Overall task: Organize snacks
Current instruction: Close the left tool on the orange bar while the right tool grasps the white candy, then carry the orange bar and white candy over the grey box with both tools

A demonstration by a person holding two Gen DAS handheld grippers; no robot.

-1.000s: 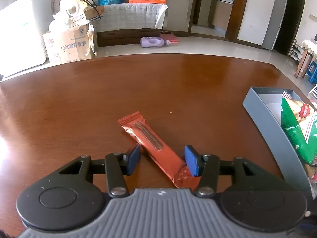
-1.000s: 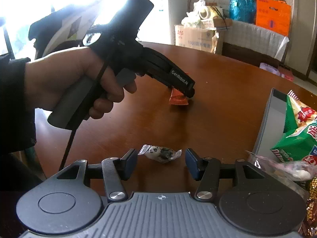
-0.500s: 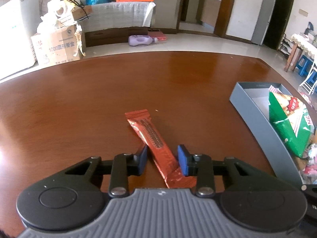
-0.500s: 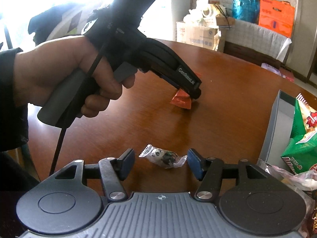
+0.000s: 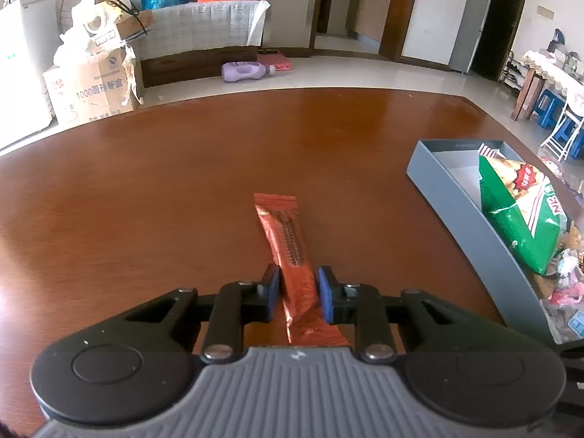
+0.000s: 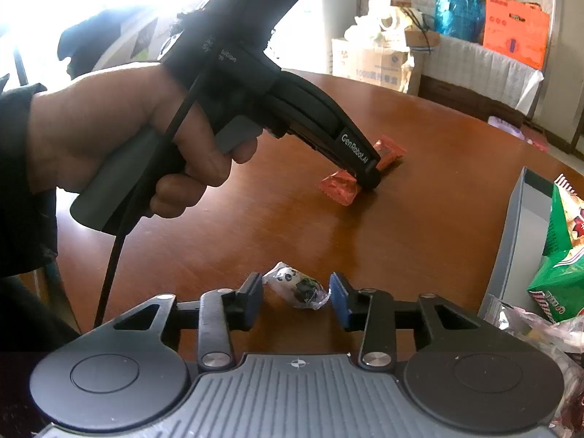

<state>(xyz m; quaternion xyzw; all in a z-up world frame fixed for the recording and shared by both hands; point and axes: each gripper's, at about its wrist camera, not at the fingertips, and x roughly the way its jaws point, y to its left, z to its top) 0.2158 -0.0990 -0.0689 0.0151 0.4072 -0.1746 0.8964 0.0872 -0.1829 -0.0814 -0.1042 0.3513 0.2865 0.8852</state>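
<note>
An orange snack bar point(image 5: 286, 230) lies lengthwise on the brown table point(image 5: 146, 200). My left gripper point(image 5: 297, 284) is shut on its near end, both blue pads pressing the wrapper. In the right wrist view a hand point(image 6: 109, 135) holds that left gripper point(image 6: 368, 179), tip down on the bar point(image 6: 337, 189). A small clear-wrapped candy point(image 6: 288, 279) lies between the pads of my right gripper point(image 6: 295, 288). Its jaws are closing, and the pads squeeze the wrapper's twisted ends.
A grey open box point(image 5: 456, 197) stands at the table's right with a green chip bag point(image 5: 522, 211) and several small wrapped snacks in it. In the right wrist view the box wall point(image 6: 511, 241) is close on the right. Beyond the table are cardboard boxes and floor.
The left jaws closed onto the snack bar, which swung straighter between the pads. The right jaws narrowed onto the candy and crumpled its wrapper ends. Neither hand shifted much.
</note>
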